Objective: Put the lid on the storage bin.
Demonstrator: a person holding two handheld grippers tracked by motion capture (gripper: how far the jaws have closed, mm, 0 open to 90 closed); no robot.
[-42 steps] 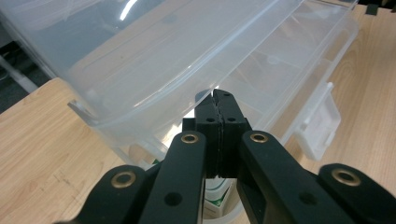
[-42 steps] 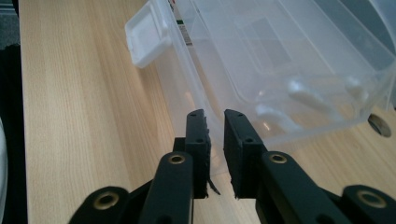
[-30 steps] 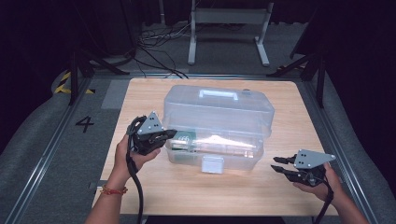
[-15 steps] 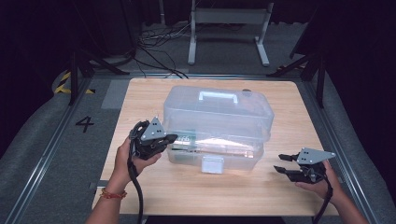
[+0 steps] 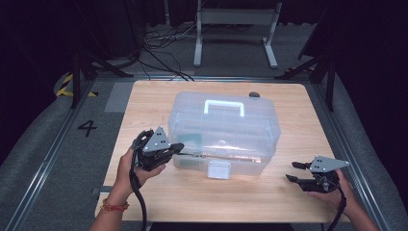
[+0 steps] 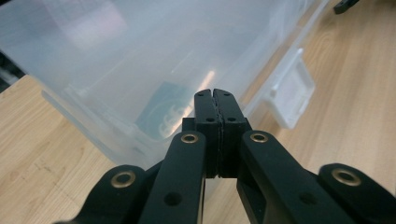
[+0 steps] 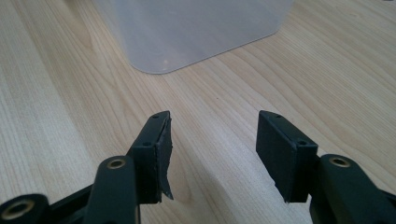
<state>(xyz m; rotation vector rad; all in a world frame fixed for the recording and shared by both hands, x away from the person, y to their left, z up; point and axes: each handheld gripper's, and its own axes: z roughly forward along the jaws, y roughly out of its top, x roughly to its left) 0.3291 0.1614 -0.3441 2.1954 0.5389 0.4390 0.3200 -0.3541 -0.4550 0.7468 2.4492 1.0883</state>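
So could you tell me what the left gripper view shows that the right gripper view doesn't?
Left gripper view alone: the left gripper with its jaws shut together, tips against the clear box, a dark item with white markings seen blurred through the wall, and the box's white latch. Right gripper view alone: the right gripper, whose jaws have just been opening, with nothing between them, above bare wood, and a rounded lower corner of the box. Both share the box and the wooden table.
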